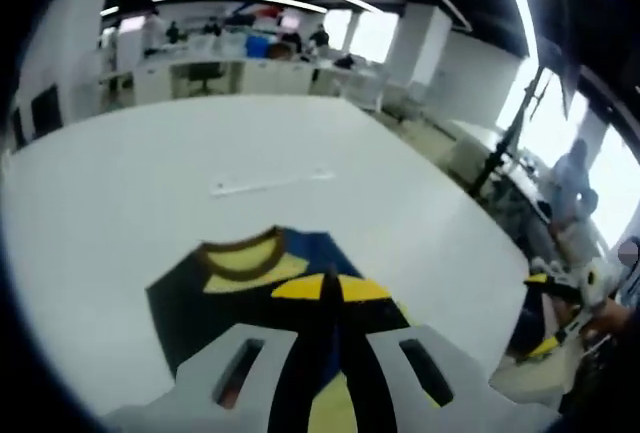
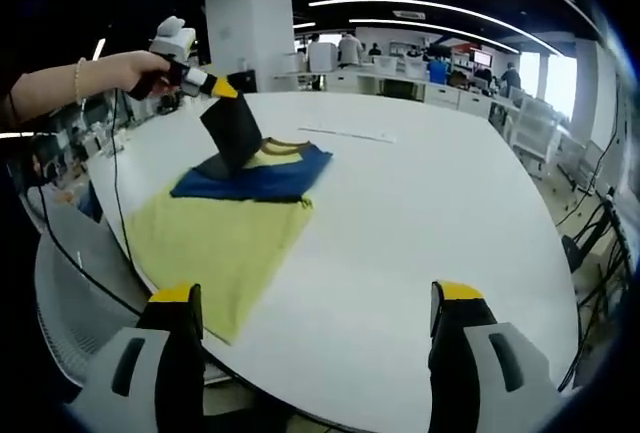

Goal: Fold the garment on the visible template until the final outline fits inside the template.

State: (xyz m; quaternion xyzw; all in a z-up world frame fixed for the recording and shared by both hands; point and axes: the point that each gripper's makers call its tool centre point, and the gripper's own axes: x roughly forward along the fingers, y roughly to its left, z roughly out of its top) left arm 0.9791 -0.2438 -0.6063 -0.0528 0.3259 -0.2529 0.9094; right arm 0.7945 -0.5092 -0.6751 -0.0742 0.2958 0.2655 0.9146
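The garment [image 2: 235,218] lies on the white table [image 2: 420,233], yellow in its near half and blue further off, with a yellow-and-brown collar [image 1: 240,253]. Held by a person's hand, my left gripper [image 2: 222,86] is shut on a dark flap [image 2: 232,133] of the garment and holds it lifted above the rest. In the left gripper view the left gripper [image 1: 328,291] has its jaws closed on dark and yellow cloth. My right gripper [image 2: 318,298] is open and holds nothing. It hovers at the table's near edge, right of the yellow part.
A thin white strip [image 1: 270,183] lies flat on the table beyond the garment, also seen as the strip [image 2: 350,135]. Cables [image 2: 95,253] hang off the table's left edge. Desks, chairs and people stand far behind. A tripod stand [image 1: 505,138] is to the right.
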